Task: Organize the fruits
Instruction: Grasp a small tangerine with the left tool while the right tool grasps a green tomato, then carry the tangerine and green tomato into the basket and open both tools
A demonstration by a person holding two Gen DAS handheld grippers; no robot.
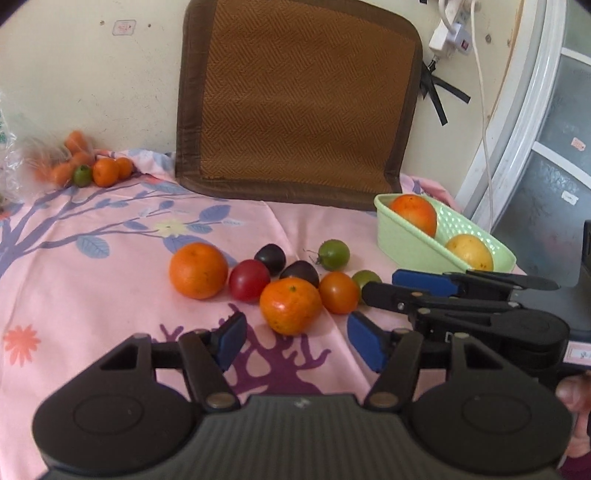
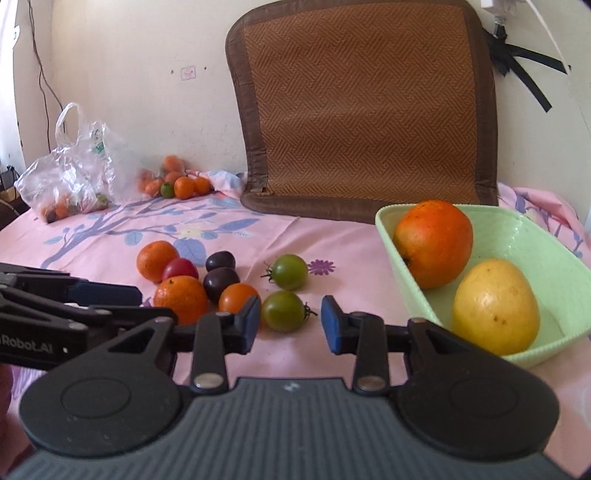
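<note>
Left claw (image 1: 297,341) wide open, empty, low over the pink cloth (image 1: 74,295) near the front edge, aimed at the near orange (image 1: 290,305). Right claw (image 2: 290,325) also wide open, empty, near green tomato (image 2: 283,311) just ahead between the pads, not yet gripped. Loose cluster mid-cloth: orange tomato (image 2: 238,297), two dark plums (image 2: 221,282), red tomato (image 2: 180,268), far orange (image 2: 157,260), second green tomato (image 2: 290,271) slightly apart. Green basket (image 2: 546,258) toward the right edge, already holding a large red-orange fruit (image 2: 434,243) and a yellow fruit (image 2: 495,306).

Likely step: grab the near green tomato, move to basket. Best done by centring pads on the tomato's widest part, closing gently since the skin probably bruises, lifting straight to avoid nudging the orange tomato just beside it. Risk of claws crowding each other; stagger the grabs.

Right view alone shows basket interior fully and the plastic bag (image 2: 70,177) at the far left corner. Left view alone shows power strip (image 1: 452,33) on the wall and door frame at right. Woven mat (image 1: 299,96) and small fruit pile (image 1: 99,170) at the far edge in both.
</note>
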